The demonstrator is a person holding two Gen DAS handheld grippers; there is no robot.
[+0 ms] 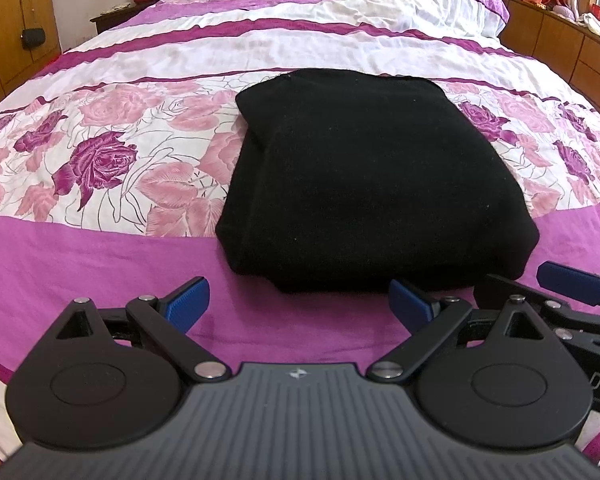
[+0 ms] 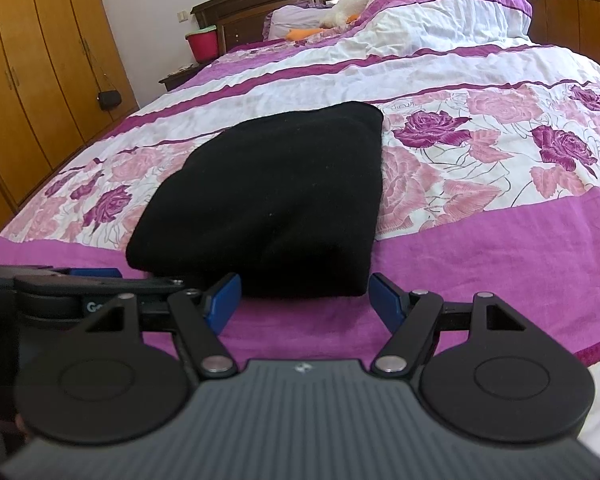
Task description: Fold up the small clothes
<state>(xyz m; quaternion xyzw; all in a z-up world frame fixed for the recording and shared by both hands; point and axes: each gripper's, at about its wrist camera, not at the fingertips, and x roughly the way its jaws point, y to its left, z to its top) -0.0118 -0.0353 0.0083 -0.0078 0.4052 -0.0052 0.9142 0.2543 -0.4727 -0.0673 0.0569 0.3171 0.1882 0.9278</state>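
both tongs wide, empty | left tongs [image 1: 299, 304] and right tongs [image 2: 305, 300] at black cloth [image 1: 372, 184] near edge | bedspread [image 1: 100, 248] bare around

Matt black knit garment [image 1: 364, 184] on a wrinkled printed cotton-like bedspread [image 1: 100, 256]; glossy wooden wardrobe [image 2: 32, 64].

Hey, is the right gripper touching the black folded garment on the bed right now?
Apart. In the right wrist view, the right gripper is open, and a strip of purple bedspread shows between its blue fingertips and the near edge of the black folded garment.
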